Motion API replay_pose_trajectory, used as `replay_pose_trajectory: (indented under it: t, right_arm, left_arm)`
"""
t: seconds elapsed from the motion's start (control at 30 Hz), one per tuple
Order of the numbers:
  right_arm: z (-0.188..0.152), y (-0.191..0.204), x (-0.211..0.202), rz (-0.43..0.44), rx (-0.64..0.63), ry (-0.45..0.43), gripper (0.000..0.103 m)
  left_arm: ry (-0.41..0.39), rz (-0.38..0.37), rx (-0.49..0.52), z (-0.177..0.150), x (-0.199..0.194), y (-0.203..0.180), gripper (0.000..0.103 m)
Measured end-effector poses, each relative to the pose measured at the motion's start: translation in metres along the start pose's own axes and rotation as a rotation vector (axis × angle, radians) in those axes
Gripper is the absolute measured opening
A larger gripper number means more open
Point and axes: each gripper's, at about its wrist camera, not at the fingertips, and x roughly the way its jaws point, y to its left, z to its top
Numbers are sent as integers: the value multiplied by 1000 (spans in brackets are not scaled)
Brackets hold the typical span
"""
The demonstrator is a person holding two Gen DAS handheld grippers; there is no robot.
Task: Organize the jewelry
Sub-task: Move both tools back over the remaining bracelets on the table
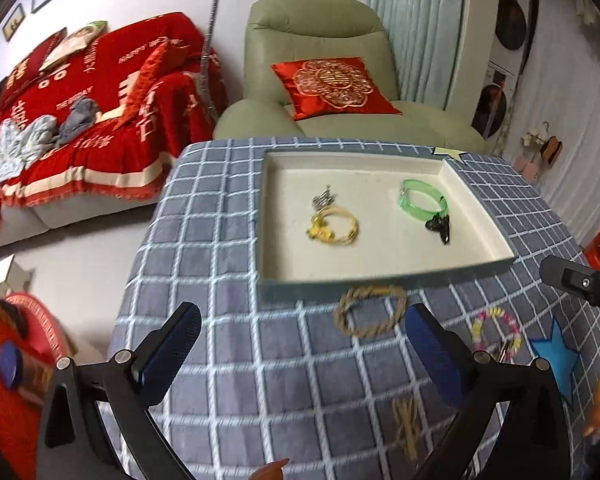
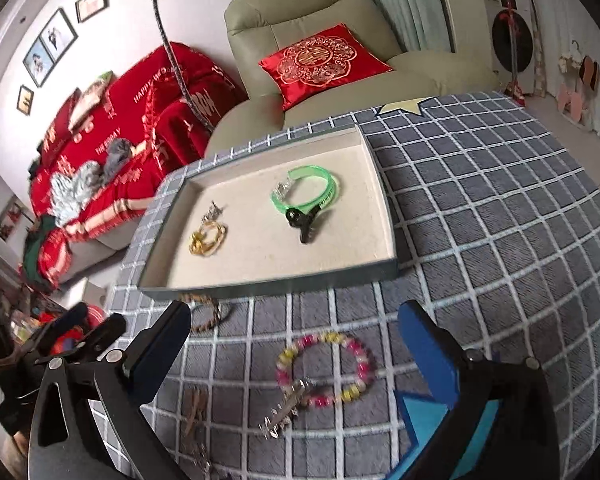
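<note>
red sofa throw [image 2: 112,136]: "HAPPY WEDDING", "THE BIG DAY" partly legible | red cushion [image 2: 320,60]: gold double-happiness character

green bangle [image 2: 306,190], pink-yellow beaded bracelet [image 2: 326,368]; checked tablecloth [image 2: 500,240]

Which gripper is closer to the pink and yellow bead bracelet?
Right. The right gripper is open right around the bead bracelet; the left gripper sits off to the bracelet's left.
</note>
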Motion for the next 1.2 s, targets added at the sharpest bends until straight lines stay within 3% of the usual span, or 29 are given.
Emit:
replay_pose_trajectory:
  t: [0.37,0.8,1.2]
  right_arm:
    - [-31,-10,-12,-42,42,2,103]
    - [-54,-22,-24,-40,38,14,103]
    - [-77,-36,-34,-87,53,58,103]
  left_arm:
    - [5,89,-71,-39,-35,17,103]
    - [57,72,-64,-52,-36,9,103]
    - [125,24,-141,-59,-2,18,103]
